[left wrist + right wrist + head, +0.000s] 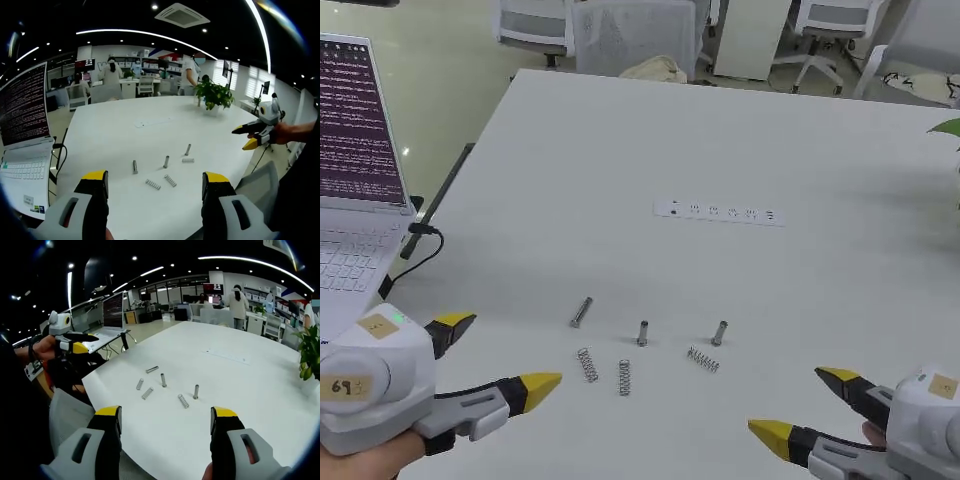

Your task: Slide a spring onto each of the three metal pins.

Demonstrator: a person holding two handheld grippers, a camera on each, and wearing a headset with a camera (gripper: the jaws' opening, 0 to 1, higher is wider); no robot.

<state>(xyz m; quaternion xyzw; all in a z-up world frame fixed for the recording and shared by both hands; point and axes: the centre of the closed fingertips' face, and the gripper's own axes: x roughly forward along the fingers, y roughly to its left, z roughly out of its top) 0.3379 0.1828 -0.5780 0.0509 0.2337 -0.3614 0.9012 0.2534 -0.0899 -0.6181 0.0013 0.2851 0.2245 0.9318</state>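
Left gripper and right gripper are held at the near edge of the white table - both jaws spread wide, nothing gripped. Between them, the left pin is laid flat; the middle pin and right pin are stood upright. Just nearer, loose on the table: left spring, middle spring, right spring.

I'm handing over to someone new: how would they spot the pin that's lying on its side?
On the white table, just this side of the power strip, three metal pins sit in a row. The lying pin is the one at the laptop end; the other two stand upright.
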